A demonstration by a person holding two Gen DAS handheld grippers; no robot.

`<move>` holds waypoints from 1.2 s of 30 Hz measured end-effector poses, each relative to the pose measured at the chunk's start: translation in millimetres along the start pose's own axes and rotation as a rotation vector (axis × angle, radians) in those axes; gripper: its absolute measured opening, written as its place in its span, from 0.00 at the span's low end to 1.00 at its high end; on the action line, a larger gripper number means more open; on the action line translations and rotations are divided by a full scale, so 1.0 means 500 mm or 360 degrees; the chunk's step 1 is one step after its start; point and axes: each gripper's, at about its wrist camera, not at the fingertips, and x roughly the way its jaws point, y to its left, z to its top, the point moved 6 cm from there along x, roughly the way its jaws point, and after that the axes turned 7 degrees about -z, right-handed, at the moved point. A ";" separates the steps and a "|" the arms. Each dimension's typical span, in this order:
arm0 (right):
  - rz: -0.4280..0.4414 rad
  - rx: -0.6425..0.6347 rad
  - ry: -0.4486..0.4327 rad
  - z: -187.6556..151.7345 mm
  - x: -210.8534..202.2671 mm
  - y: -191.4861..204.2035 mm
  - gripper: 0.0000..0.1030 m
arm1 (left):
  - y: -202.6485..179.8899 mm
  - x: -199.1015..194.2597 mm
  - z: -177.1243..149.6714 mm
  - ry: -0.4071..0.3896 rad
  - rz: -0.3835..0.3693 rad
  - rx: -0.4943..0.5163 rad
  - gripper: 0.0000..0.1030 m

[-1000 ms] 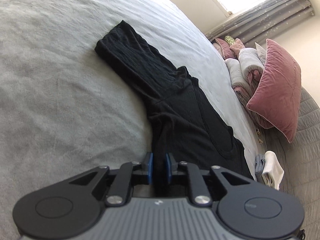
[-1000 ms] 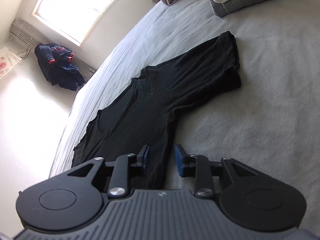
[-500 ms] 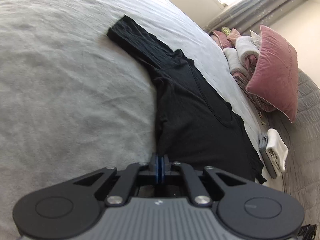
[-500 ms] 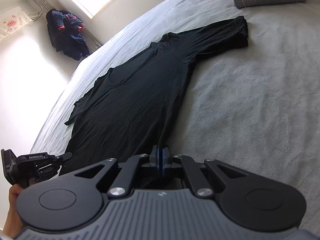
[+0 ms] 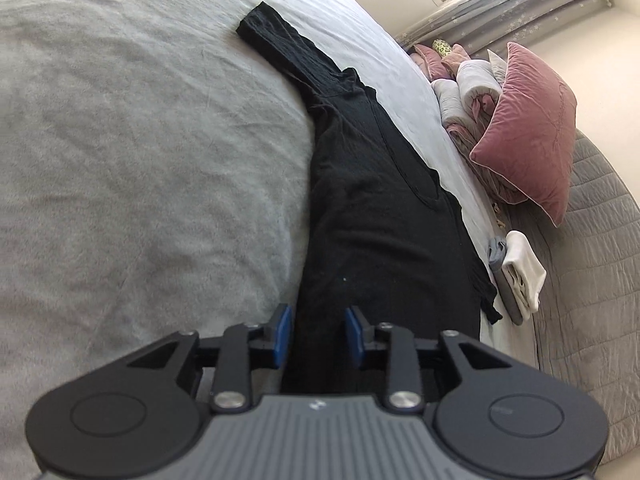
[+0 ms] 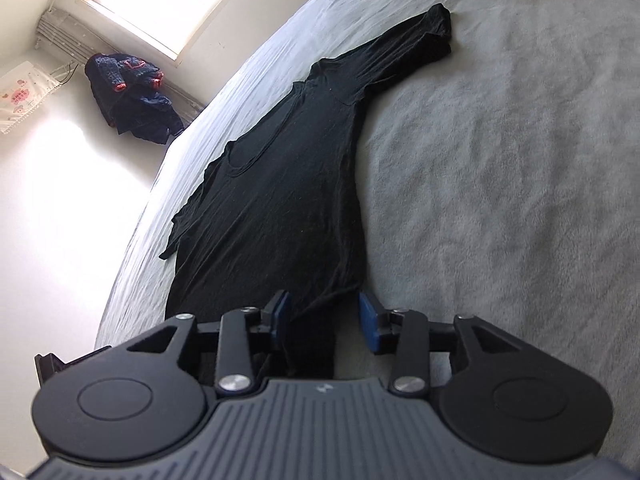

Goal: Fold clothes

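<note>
Both claws have just let go. Half a second ago each was pinched shut on the hem of the black shirt [image 5: 380, 208]; now the left claw [image 5: 318, 334] and the right claw [image 6: 324, 318] are opening, their blue pads standing clear of the cloth that lies between them. The shirt lies stretched out flat on the grey bed [image 5: 140, 160], its 2 sleeves spread to either side, where 1 second ago it looked bunched. Likely the straightening pull is done and the first fold, probably a sleeve, comes next.
</note>
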 end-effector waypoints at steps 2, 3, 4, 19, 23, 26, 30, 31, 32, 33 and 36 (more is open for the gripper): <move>-0.0005 -0.0040 0.0012 -0.024 -0.012 0.007 0.41 | 0.001 -0.011 -0.020 0.0001 -0.0014 0.0004 0.31; -0.0007 -0.0061 0.0017 -0.037 -0.019 0.011 0.41 | 0.002 -0.016 -0.030 0.0000 -0.0021 0.0006 0.31; -0.0007 -0.0078 0.0024 -0.050 -0.027 0.014 0.41 | 0.002 -0.022 -0.040 -0.0001 -0.0028 0.0009 0.31; 0.0037 -0.0137 0.0110 -0.170 -0.085 0.025 0.26 | -0.005 -0.092 -0.146 0.0011 -0.0036 0.0065 0.31; 0.0044 -0.0160 0.0147 -0.184 -0.104 0.029 0.12 | -0.011 -0.111 -0.168 0.0026 -0.0001 0.0080 0.31; 0.0054 -0.0173 0.0131 -0.188 -0.124 0.032 0.11 | -0.014 -0.126 -0.183 0.0048 0.0028 0.0094 0.24; 0.0095 -0.0146 0.0051 -0.177 -0.163 0.033 0.10 | -0.014 -0.149 -0.196 0.0052 0.0048 0.0057 0.10; 0.0097 -0.0143 0.0035 -0.173 -0.170 0.033 0.10 | -0.015 -0.155 -0.198 0.0045 0.0043 0.0055 0.08; 0.0095 -0.0142 0.0013 -0.169 -0.179 0.035 0.10 | -0.017 -0.161 -0.201 0.0039 0.0036 0.0054 0.06; 0.0093 -0.0141 -0.0001 -0.165 -0.186 0.035 0.10 | -0.020 -0.167 -0.204 0.0034 0.0024 0.0055 0.05; 0.0085 -0.0143 -0.0030 -0.157 -0.201 0.034 0.10 | -0.030 -0.182 -0.213 0.0011 0.0005 0.0080 0.04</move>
